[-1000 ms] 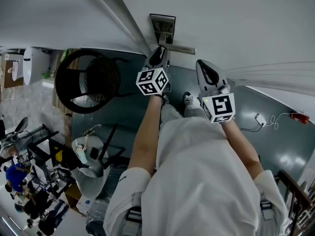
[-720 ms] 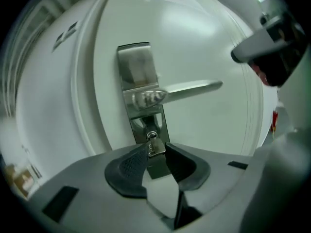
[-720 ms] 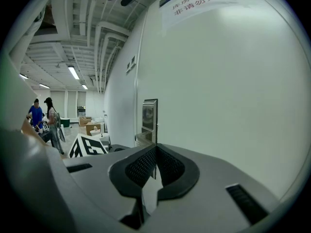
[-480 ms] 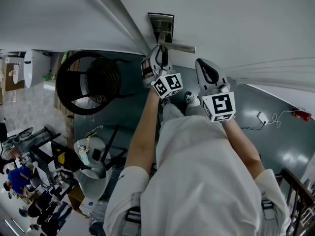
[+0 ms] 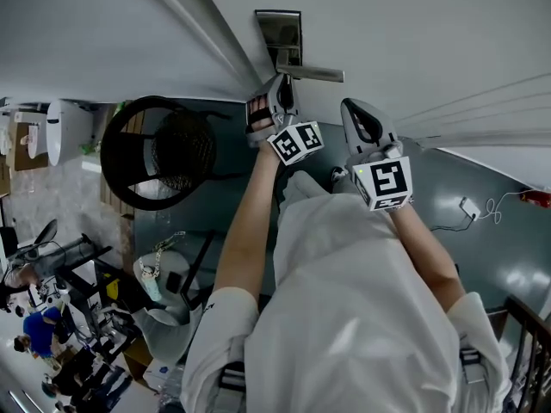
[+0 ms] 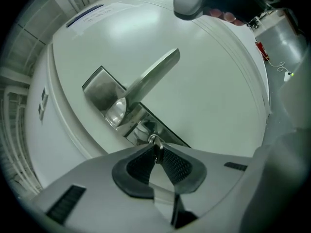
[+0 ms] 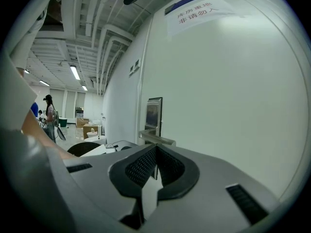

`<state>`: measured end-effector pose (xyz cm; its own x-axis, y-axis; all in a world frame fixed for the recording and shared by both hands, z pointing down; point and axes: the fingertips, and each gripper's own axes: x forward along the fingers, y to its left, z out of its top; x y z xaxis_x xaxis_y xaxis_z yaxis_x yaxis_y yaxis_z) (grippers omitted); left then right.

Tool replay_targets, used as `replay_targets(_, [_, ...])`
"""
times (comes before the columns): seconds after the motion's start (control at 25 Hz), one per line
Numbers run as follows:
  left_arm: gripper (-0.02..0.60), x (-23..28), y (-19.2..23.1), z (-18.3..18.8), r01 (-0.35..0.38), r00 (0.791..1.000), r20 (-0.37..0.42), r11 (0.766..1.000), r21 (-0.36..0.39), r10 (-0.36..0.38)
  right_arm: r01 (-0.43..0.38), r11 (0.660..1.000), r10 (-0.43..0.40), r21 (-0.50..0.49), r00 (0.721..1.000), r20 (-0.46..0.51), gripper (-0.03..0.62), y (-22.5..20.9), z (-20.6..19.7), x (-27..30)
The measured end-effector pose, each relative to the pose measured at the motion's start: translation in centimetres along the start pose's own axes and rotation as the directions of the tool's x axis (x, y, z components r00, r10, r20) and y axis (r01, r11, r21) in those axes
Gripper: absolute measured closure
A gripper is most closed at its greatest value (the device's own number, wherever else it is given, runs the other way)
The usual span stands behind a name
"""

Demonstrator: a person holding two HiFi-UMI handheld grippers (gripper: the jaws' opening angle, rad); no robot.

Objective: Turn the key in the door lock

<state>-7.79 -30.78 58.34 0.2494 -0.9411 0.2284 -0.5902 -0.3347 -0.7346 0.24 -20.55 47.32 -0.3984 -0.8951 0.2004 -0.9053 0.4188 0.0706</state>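
one broad white door (image 5: 448, 33) fills the background of every view. on it sits a rectangular brushed-metal lock plate (image 6: 99, 89) with a long silver lever handle (image 6: 153, 76); in the left gripper view the handle slants up to the right from its hub. the grey left gripper (image 6: 155, 150), with black ribbed pads, is right up at the plate just below that hub. its jaws have just been closing and now stand nearly together, their pads pressed on the small silver key (image 6: 155, 142). the key's head stands edge-on between the tips, its far end at the lock under the handle. the matching right gripper (image 7: 154, 152) hangs beside the left one, short of the door, its jaws together on nothing.
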Motion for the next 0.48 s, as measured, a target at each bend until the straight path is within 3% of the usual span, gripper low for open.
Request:
replay_targets(0.08, [0.537, -0.1, 0.1, 0.1, 0.003, 1.0, -0.003, 0.997, -0.074, -0.004, -0.001, 1.0, 0.001, -0.002, 1.0, -0.002, 0.602, 0.4, -0.6, -0.2])
replay_targets(0.16, [0.534, -0.2, 0.4, 0.2, 0.028, 1.0, -0.006, 0.98, -0.196, -0.03, 0.001, 1.0, -0.001, -0.005, 1.0, -0.007, 0.602, 0.7, -0.8, -0.5])
replay_targets(0.24, [0.528, -0.3, 0.8, 0.2, 0.046, 0.999, -0.009, 0.951, -0.307, -0.052, 0.002, 1.0, -0.002, -0.005, 1.0, -0.011, 0.602, 0.8, -0.6, -0.6])
replay_targets(0.32, [0.523, -0.4, 0.9, 0.1, 0.063, 0.997, -0.004, 0.903, -0.424, -0.072, 0.001, 1.0, -0.001, -0.006, 1.0, -0.015, 0.602, 0.9, -0.3, -0.8])
replay_targets(0.36, [0.522, -0.4, 0.8, 0.1, 0.075, 0.997, 0.006, 0.861, -0.503, -0.083, 0.001, 1.0, -0.001, -0.007, 1.0, -0.016, 0.602, 0.8, -0.2, -0.9])
replay_targets(0.4, [0.523, -0.4, 0.8, 0.1, 0.085, 0.996, 0.02, 0.8, -0.594, -0.091, 0.001, 1.0, -0.001, -0.007, 1.0, -0.017, 0.602, 0.6, -0.1, -1.0])
replay_targets(0.48, [0.557, -0.5, 1.2, 0.1, 0.087, 0.995, 0.037, 0.653, -0.752, -0.09, 0.002, 1.0, -0.002, -0.005, 1.0, -0.02, 0.602, 0.3, 0.1, -1.1])
